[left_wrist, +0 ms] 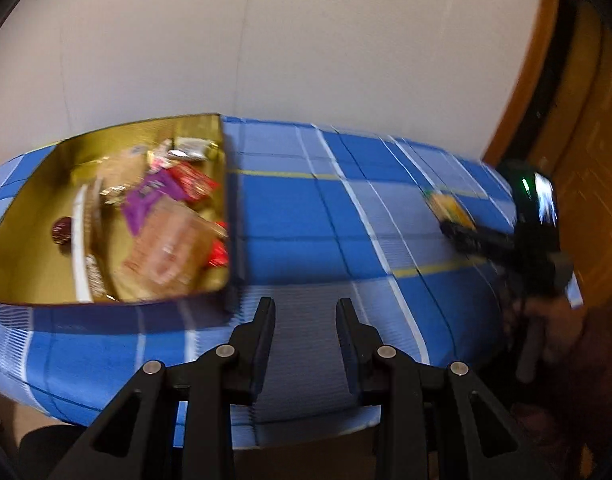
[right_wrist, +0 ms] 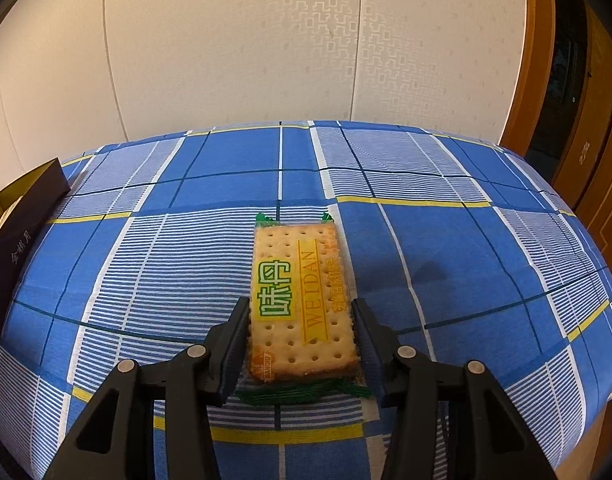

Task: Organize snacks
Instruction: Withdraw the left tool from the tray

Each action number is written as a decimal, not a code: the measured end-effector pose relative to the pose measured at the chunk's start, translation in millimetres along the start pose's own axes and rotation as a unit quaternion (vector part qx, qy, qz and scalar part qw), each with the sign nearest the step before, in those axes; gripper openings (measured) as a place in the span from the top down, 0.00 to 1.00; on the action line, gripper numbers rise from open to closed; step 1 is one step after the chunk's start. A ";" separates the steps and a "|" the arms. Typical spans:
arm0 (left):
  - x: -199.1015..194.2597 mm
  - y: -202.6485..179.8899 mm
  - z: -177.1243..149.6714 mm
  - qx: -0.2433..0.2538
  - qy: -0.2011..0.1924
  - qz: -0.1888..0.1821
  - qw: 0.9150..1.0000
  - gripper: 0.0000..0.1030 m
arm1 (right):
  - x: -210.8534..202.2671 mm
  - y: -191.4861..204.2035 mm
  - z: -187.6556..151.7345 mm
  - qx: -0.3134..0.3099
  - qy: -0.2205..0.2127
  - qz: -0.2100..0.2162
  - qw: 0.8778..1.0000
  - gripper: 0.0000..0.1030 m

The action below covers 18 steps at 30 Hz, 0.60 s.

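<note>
A cracker packet (right_wrist: 302, 300) with green ends and a yellow label lies flat on the blue plaid tablecloth (right_wrist: 446, 280). My right gripper (right_wrist: 302, 308) is shut on the packet, one finger against each long side. The packet (left_wrist: 450, 208) and the right gripper (left_wrist: 466, 234) also show blurred at the right of the left wrist view. A gold-lined box (left_wrist: 34, 200) at the left holds several snack packets (left_wrist: 166, 220). My left gripper (left_wrist: 305, 304) is open and empty above the cloth, just right of the box's near corner.
The box's dark outer wall (right_wrist: 14, 256) stands at the left edge of the right wrist view. A cream wall runs behind the table. A wooden door frame (right_wrist: 534, 60) stands at the right. The table's front edge (left_wrist: 306, 432) lies near my left fingers.
</note>
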State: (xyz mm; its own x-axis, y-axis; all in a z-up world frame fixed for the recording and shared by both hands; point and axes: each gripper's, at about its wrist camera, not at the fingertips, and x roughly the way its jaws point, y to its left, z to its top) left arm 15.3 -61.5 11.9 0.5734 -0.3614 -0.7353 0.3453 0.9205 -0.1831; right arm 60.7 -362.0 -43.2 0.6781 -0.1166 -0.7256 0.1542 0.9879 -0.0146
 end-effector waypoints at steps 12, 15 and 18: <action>30.3 -11.5 -29.3 0.016 0.038 -0.009 0.999 0.69 | 3.0 6.8 5.8 -0.025 0.024 -0.016 0.999 0.53; 28.0 -8.0 -30.2 0.014 0.029 -0.010 0.999 0.69 | 3.0 9.8 6.9 -0.031 0.029 -0.022 0.999 0.53; 27.3 -6.1 -31.2 0.014 0.020 -0.016 1.000 0.69 | 2.9 13.5 8.1 -0.038 0.034 -0.025 0.998 0.53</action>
State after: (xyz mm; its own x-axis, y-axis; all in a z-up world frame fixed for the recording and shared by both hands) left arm 5.7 -72.4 -27.5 0.5308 -0.3843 -0.7554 0.3850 0.9034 -0.1891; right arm 70.5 -349.9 -40.0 0.6199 -0.1606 -0.7681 0.1290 0.9864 -0.1021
